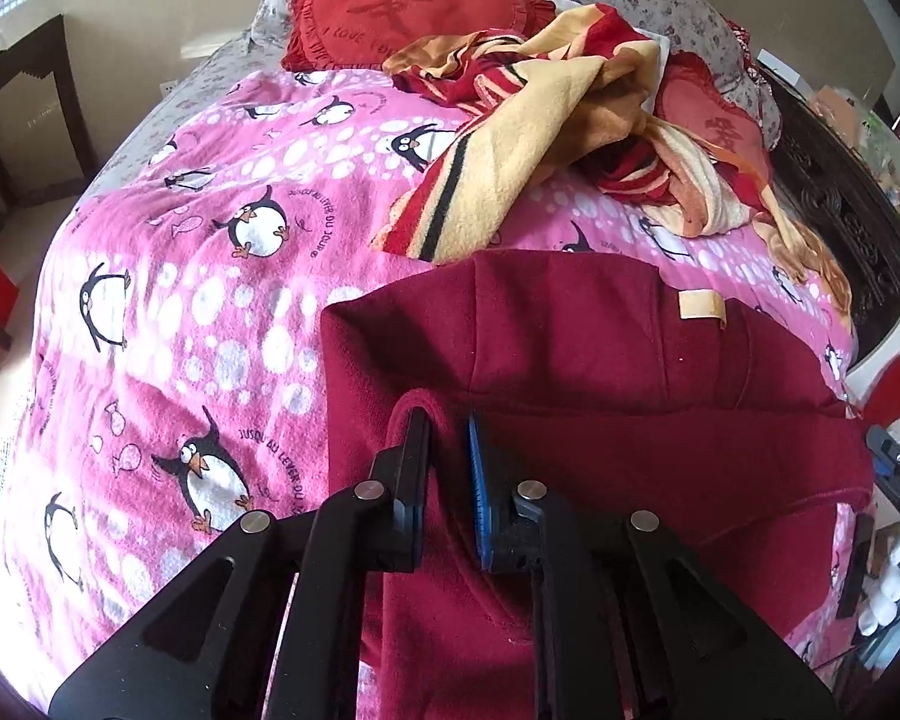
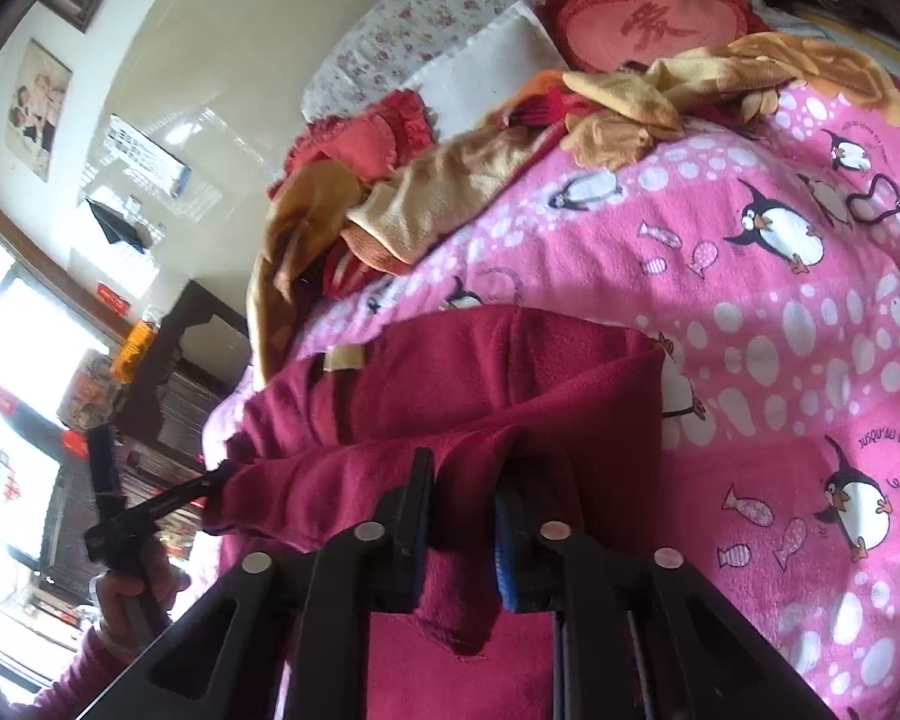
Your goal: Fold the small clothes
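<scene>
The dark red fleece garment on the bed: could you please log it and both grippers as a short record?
garment: dark red fleece garment, partly folded on pink penguin-print blanket
label: cream tag showing near far edge
left gripper: jaws slightly apart, garment edge looped around one finger
right gripper: jaws apart, garment fold draped between them
behind: crumpled yellow-and-red striped blanket, red heart-shaped cushion
</scene>
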`<move>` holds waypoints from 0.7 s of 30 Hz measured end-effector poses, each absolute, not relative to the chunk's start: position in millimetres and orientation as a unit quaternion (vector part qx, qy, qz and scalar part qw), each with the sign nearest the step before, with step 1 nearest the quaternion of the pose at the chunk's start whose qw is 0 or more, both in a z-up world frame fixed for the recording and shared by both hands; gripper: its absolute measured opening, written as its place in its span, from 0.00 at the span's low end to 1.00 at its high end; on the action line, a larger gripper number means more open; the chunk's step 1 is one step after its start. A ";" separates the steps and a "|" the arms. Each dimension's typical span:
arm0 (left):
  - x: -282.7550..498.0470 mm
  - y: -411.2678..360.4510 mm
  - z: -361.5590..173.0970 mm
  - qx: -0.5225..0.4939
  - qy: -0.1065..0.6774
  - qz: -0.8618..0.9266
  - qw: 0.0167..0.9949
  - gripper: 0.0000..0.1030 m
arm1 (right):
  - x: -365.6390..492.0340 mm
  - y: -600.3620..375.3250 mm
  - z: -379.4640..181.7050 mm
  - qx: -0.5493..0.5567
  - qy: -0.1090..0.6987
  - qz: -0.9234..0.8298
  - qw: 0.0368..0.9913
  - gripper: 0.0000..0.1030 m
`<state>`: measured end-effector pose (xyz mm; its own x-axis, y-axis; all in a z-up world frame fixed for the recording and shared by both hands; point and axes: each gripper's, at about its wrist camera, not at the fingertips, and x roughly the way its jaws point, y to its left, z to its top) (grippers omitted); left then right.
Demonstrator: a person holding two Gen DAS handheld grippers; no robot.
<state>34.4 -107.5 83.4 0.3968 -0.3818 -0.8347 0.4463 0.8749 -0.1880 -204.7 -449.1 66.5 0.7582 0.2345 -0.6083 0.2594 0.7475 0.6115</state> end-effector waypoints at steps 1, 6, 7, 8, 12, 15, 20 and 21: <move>33.2 -106.1 86.9 0.034 0.490 -0.252 0.834 0.21 | -212.5 -448.8 73.7 0.353 0.337 -0.013 0.873 0.36; 9.1 -83.5 119.1 0.039 0.440 -0.260 0.859 0.51 | -245.9 -439.9 98.6 0.334 0.310 -0.001 0.890 0.42; 3.3 -77.9 122.7 0.043 0.433 -0.263 0.861 0.51 | -249.9 -432.2 99.4 0.318 0.318 0.003 0.893 0.41; -3.1 -73.1 124.3 0.048 0.430 -0.267 0.861 0.51 | -253.2 -423.1 98.7 0.299 0.330 0.007 0.895 0.40; -27.8 -63.5 108.0 0.078 0.446 -0.278 0.847 0.51 | -259.1 -393.2 84.8 0.244 0.362 0.021 0.899 0.39; -37.2 -72.2 86.4 0.108 0.474 -0.290 0.824 0.51 | -255.8 -384.3 68.2 0.234 0.382 0.030 0.894 0.39; -21.0 -108.1 79.3 0.114 0.481 -0.304 0.814 0.51 | -225.3 -393.0 69.4 0.224 0.375 0.018 0.899 0.39; -13.5 -114.3 80.6 0.105 0.482 -0.303 0.816 0.51 | -215.7 -397.1 74.8 0.222 0.366 0.010 0.904 0.39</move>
<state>-13.5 -114.3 80.6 0.3527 -0.3933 -0.8491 0.5952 0.7945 -0.1208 -215.7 -397.1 74.8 0.7320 0.1812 -0.6567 0.1439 0.9011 0.4091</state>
